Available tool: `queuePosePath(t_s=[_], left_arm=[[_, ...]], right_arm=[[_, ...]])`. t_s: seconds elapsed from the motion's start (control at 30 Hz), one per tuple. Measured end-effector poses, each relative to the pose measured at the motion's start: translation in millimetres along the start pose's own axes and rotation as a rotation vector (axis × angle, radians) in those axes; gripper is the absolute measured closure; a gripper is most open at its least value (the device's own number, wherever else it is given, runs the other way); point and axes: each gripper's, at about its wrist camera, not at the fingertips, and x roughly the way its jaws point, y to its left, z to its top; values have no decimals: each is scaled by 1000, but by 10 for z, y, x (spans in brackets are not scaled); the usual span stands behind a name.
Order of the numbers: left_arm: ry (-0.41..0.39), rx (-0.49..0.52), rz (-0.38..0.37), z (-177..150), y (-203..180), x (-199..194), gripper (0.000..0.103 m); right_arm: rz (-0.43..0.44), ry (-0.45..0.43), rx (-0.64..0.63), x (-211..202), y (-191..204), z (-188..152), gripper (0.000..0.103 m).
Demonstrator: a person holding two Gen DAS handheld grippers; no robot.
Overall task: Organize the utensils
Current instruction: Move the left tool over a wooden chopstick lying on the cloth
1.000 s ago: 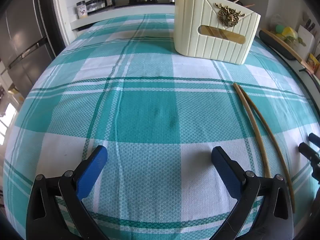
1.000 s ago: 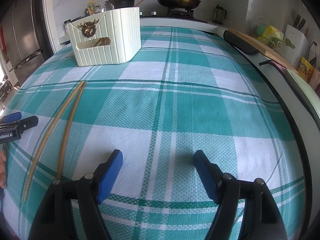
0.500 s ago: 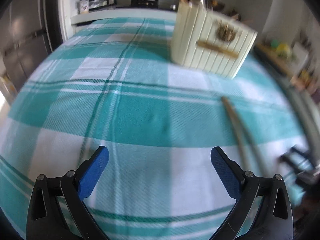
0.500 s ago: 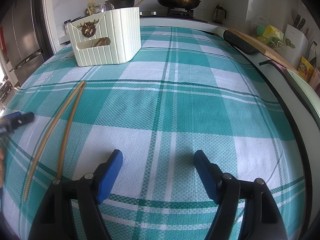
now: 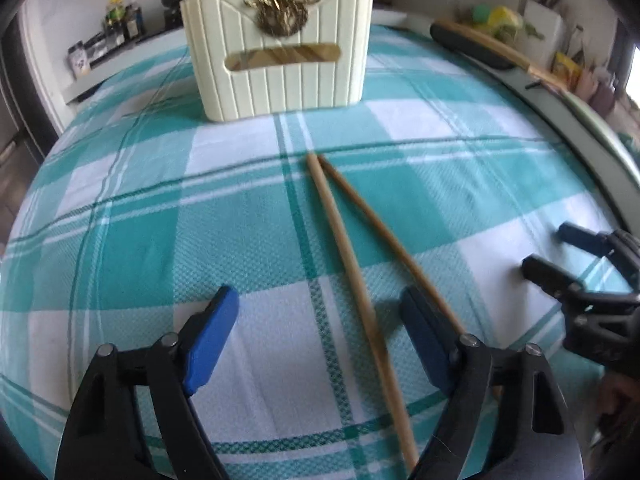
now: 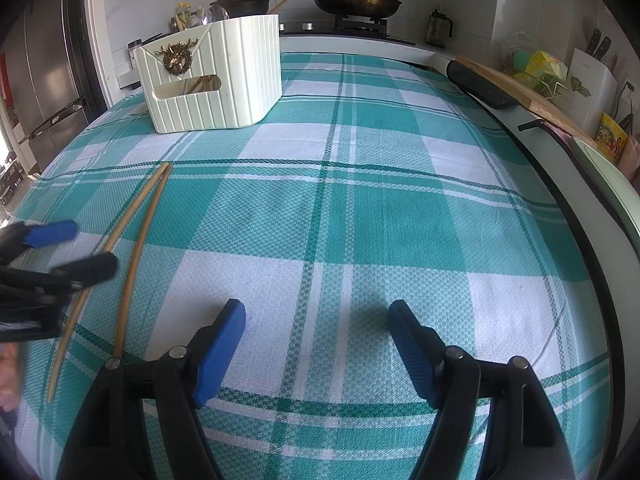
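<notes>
The two chopsticks [image 5: 344, 256] lie loose on the checked cloth of the table [image 5: 132, 240], tips together toward the holder [image 5: 276, 52] and fanning apart toward the near edge. The left claw [image 5: 316, 336] straddles them, its jaws closing with the sticks between them but the pads not yet touching either. The right claw [image 6: 316, 344] hangs well to the side, part open, holding nothing.

The risk, as I judge it, is in that fan shape. Closing here, the pads could catch one stick and push the other out, or roll them across each other so they scissor. The right-hand stick runs close under the right pad and may get pinned to the cloth instead of gripped. A drag could also ruck the cloth.

A second ago the left claw stood wider, over bare cloth, with the sticks off to its right; it has since swung across over them and faces the holder squarely. The right claw has not shifted.
</notes>
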Motion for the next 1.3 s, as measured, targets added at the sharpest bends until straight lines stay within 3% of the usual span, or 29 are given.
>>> queuePosePath(t_s=[0.03,0.1,0.13,0.2,0.3,0.4,0.53,0.63,0.7,0.73,0.77,0.87,0.93,1.03,1.07,1.1,1.3], left_arm=[[-4,4,1,-10,0,-10,34],[-18,-2,-5,-26,44,-45,62],[-19,-10,-12,-31,77,-59,70],[-18,-32,-19,-26,149,-73,96],[-23,-70,22,-80,301,-117,97],[-19,-137,27,-117,481,-148,97],[-11,-169,48,-154,619,-184,97],[-6,-165,50,-191,665,-218,96],[0,-166,47,-222,705,-246,95],[2,-172,50,-234,729,-261,93],[4,-181,52,-241,761,-267,85],[0,-213,45,-259,858,-307,60],[-4,-225,48,-255,909,-342,50],[-14,-241,21,-226,992,-393,37],[-13,-245,8,-204,1017,-405,32],[-8,-245,0,-188,1030,-410,26],[31,-195,-32,-145,992,-376,24]], right_arm=[[0,0,0,2,1,-1,28],[0,0,0,2,-3,0,28],[1,-1,0,2,-3,0,28],[3,-4,0,-11,0,1,28],[53,-12,-22,-132,125,15,28],[175,-7,-93,-248,465,54,28],[215,36,-202,-140,872,74,30],[166,34,-255,-60,1028,59,54],[152,43,-212,-53,974,66,81],[129,46,-176,-48,909,71,88],[111,49,-161,-46,857,72,94],[39,58,-101,-88,603,24,94],[10,63,-85,-136,487,-17,93],[31,64,-52,-208,341,-67,68],[52,55,-40,-238,298,-72,50],[61,48,-38,-265,270,-58,44],[77,72,-121,-203,254,49,44]])
